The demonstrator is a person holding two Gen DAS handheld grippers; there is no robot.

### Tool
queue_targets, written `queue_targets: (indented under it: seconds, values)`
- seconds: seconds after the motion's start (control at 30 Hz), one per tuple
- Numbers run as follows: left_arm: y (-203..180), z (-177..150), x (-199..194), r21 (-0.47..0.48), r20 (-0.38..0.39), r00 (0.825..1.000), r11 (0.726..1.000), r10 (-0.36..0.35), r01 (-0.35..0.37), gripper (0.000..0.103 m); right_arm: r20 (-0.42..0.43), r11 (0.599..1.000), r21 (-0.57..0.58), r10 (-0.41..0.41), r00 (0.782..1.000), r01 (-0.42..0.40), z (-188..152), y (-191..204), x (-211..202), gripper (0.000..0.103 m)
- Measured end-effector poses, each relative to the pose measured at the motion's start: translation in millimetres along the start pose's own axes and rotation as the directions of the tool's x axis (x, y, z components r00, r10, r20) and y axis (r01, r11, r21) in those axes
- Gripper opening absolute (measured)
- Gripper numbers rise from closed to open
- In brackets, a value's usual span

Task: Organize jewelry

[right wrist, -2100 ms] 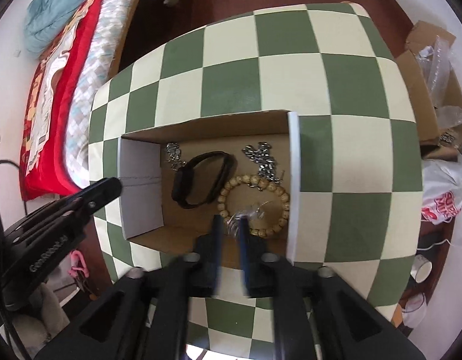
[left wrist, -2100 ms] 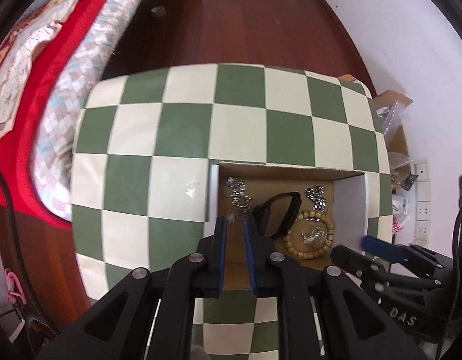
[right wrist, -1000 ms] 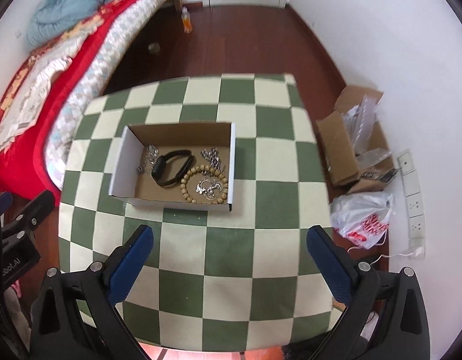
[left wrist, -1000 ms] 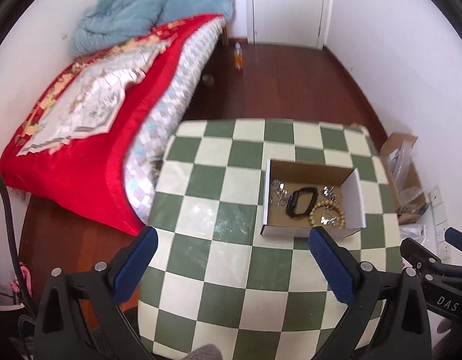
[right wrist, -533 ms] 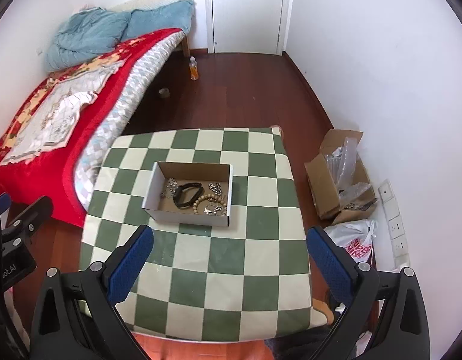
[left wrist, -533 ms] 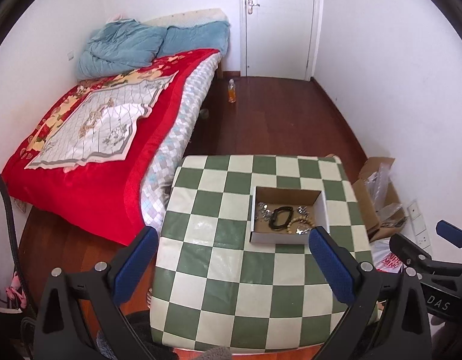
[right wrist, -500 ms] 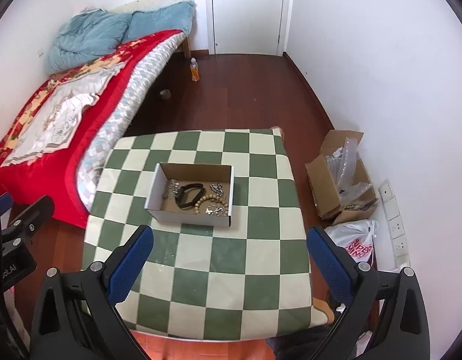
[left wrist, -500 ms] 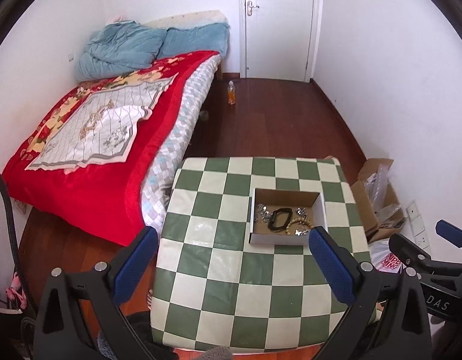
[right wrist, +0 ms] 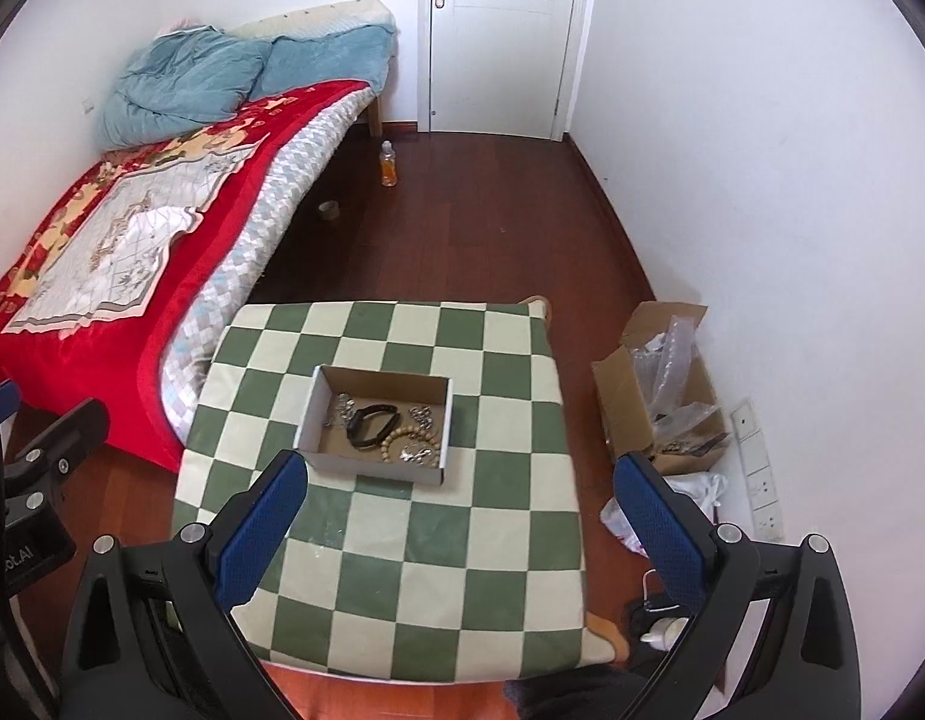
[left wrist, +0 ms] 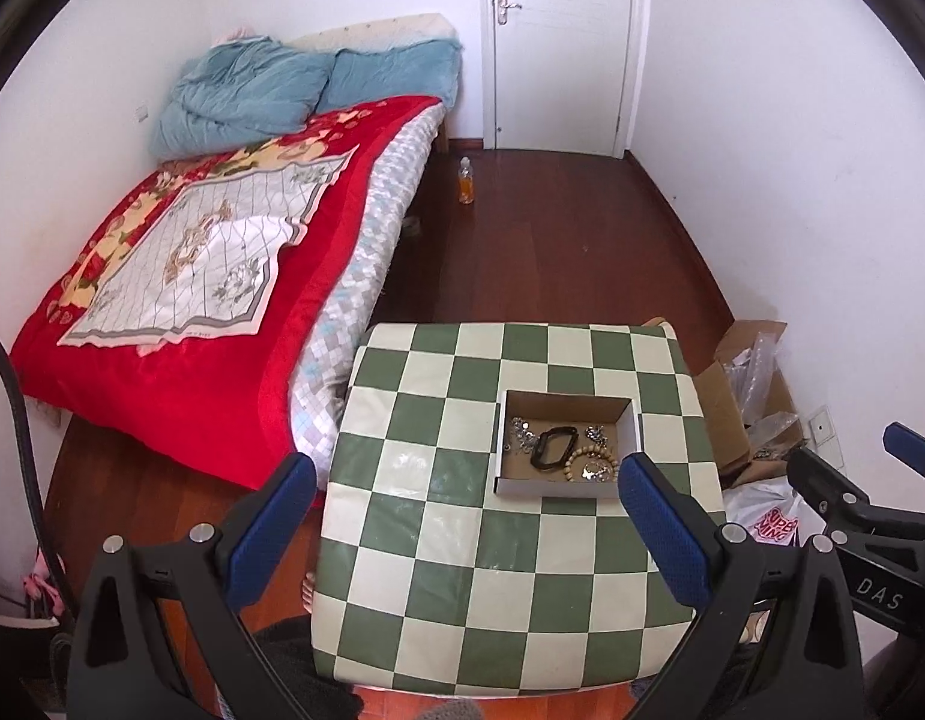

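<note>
An open cardboard box (left wrist: 499, 450) (right wrist: 308, 420) stands on a green and cream checkered table (left wrist: 450, 546) (right wrist: 414, 540). Inside lie a black bracelet (left wrist: 555, 448) (right wrist: 373, 425), a wooden bead bracelet (left wrist: 588, 457) (right wrist: 402, 439) and several silver pieces (left wrist: 522, 433) (right wrist: 423, 417). My left gripper (left wrist: 462, 516) is open and empty, held high above the table's near side. My right gripper (right wrist: 462, 507) is also open and empty, high above the table.
A bed with a red cover (left wrist: 180, 276) stands left of the table. An orange bottle (left wrist: 466, 181) stands on the wooden floor. A cardboard box with plastic wrap (right wrist: 654, 396) and a plastic bag (left wrist: 768, 522) lie right of the table. A white door (right wrist: 498, 30) is at the back.
Both grippers opened wide and drew far up and back from the box, leaving the jewelry in it. In the last half second they rose a little more.
</note>
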State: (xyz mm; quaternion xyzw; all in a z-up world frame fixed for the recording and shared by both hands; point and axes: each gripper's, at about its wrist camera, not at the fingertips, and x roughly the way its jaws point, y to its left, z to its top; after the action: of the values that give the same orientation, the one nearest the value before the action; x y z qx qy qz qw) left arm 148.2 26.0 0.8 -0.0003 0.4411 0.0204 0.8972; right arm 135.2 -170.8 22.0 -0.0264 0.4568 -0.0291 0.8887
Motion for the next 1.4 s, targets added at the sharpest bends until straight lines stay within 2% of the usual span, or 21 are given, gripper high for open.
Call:
queue_targets:
  seconds: [0.5,1.4]
  values:
    - [2,-1,22,0.002,-0.027,0.999,0.999,0.038,-0.038,0.103,-0.072,1.000,0.009,-0.014,0.997,0.015,8,-4,29,0.103]
    - [2,-8,26,-0.005,-0.060,0.998,1.000,0.002,-0.002,0.103,-0.111,1.000,-0.006,0.014,0.994,-0.015,0,0,37,0.103]
